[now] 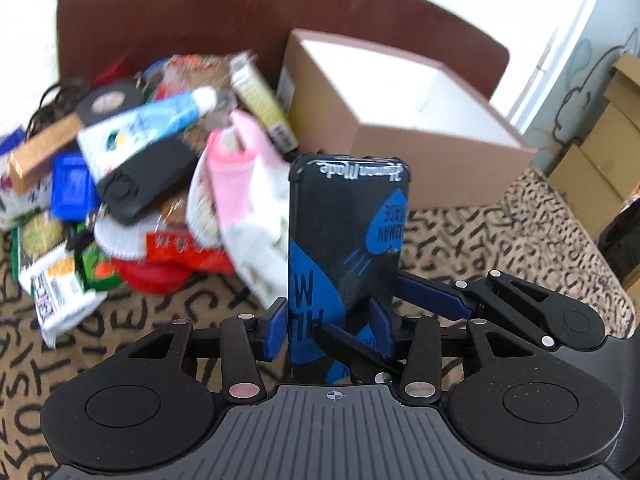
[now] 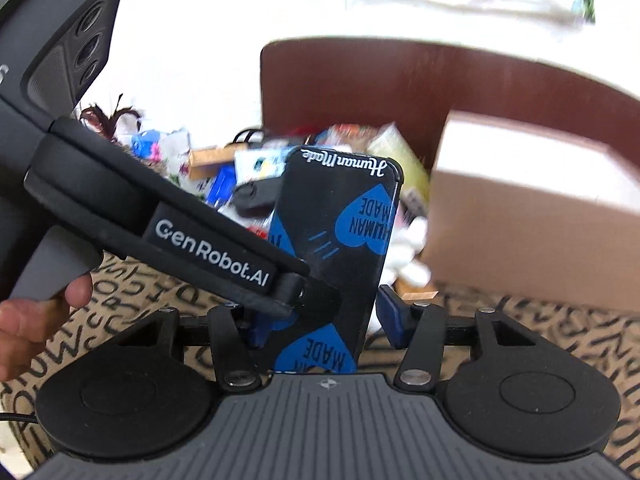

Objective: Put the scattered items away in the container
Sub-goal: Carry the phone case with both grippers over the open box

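Fingers [image 1: 276,330] of your left gripper [image 1: 328,328] clamp the phone case [image 1: 348,240] low; right gripper [image 2: 320,320] straddles it, grip unclear: stiff, light, slick—hold its edges toward the box [image 1: 400,120].

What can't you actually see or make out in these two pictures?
- Box interior: left wrist view shows only white; its floor is hidden by the near wall.
- Phone case lower end: hidden by gripper bodies in both views.
- Pile labels: blurred.
- Right gripper left finger: covered by left gripper.
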### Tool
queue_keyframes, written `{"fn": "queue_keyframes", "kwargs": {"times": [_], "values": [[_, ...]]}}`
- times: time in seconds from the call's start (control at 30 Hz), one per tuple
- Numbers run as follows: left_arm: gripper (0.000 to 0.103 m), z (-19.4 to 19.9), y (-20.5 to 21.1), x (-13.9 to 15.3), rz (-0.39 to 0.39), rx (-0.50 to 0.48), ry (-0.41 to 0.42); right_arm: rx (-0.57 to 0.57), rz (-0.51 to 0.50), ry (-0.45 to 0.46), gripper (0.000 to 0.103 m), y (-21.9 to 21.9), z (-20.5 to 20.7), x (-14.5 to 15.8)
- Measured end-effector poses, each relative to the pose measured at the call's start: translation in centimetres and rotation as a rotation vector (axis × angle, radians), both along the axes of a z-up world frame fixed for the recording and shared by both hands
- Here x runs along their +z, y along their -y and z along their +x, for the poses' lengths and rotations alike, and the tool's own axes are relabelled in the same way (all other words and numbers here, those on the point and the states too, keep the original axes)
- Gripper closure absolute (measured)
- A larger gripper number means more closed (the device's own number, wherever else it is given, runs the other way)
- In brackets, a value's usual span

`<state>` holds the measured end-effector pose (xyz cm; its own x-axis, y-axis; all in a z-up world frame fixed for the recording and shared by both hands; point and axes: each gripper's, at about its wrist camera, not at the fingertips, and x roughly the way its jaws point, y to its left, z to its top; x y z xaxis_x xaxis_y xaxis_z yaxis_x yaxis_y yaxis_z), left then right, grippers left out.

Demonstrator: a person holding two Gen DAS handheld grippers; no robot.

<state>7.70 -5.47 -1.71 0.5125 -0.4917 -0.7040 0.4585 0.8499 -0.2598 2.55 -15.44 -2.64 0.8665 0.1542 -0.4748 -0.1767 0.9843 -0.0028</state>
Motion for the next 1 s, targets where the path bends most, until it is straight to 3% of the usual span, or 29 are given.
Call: {"fn": "queue_keyframes", "kwargs": {"times": [0.63,0.8,1.0], "values": [[0.040,5.4,10.4,9.8,-0.073,-0.110,0.228,-0.155,-0.152,0.260,0.043,8.3,3.6,8.7],[0.039,8.1,14.2,10.8,-0.099,-0.130,0.236,-0.188,-0.220,0.271,0.043,11.5,5.4,10.2],[0.038,12.0,18.6,9.9,-0.110,-0.160,0.198,-0.222,-0.232,0.230,0.042,15.6,8.0,10.6]]}}
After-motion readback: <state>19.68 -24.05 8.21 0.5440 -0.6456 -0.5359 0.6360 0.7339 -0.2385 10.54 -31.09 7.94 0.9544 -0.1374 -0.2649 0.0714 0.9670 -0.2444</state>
